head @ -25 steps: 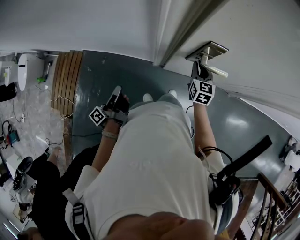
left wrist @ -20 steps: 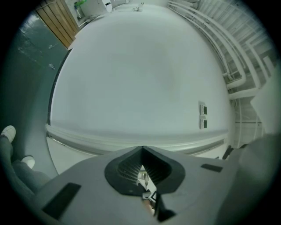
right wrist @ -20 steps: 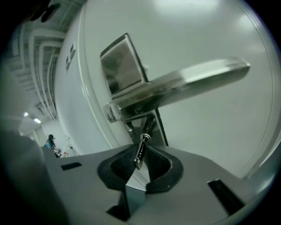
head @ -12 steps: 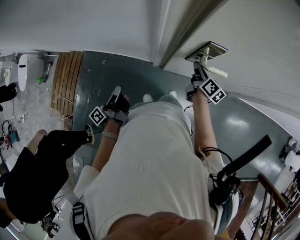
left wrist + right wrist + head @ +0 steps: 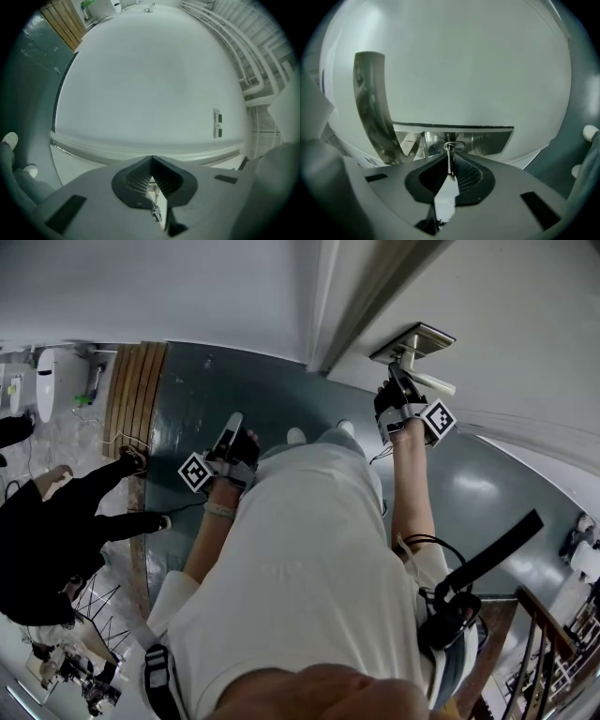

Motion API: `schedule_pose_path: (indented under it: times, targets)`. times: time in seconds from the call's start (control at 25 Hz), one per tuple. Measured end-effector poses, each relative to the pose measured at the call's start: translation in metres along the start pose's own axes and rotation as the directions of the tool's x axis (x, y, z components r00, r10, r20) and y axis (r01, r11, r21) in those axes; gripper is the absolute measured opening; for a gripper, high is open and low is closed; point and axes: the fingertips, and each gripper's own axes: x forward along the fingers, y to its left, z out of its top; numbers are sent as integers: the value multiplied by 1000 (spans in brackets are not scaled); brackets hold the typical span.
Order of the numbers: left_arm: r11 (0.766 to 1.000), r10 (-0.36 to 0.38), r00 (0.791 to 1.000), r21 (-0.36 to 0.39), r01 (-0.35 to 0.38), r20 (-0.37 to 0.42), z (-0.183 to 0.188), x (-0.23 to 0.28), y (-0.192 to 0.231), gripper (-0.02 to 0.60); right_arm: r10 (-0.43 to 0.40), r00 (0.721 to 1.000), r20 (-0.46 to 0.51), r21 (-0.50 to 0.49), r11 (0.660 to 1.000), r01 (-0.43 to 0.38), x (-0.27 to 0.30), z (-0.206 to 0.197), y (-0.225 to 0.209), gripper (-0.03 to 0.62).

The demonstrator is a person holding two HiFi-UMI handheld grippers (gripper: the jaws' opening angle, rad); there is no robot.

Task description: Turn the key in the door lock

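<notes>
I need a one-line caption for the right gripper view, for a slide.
Right gripper, jaws just closed further on the key in the door lock, lever handle at left.

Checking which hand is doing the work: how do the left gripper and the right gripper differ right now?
The grey left gripper has its jaws shut on nothing; the grey right gripper has jaws that have just been closing, pinching the thin silver key in the shiny lock plate. The left gripper faces a blank white wall, away from the lock; the right gripper is at the white door. Both share the same grey build.
</notes>
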Motion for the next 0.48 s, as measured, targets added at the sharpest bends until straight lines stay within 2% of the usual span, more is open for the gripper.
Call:
schedule_pose_path:
  times: [0.12,0.28,0.48]
  targets:
    - [1000,2,1000,-1,-2,0,-1,3,-2,8,42,999,18,112,993,-44,1,3,0,41]
    - [1000,5,1000,-6,-5,0,-2,4,-2,8,101,993,55,248,962,-111,1,5,-1,41]
    - [1000,8,1000,-5,-8,-4,-2,3,0,8,133,990,42,206,969,-139,2,2,-1,41]
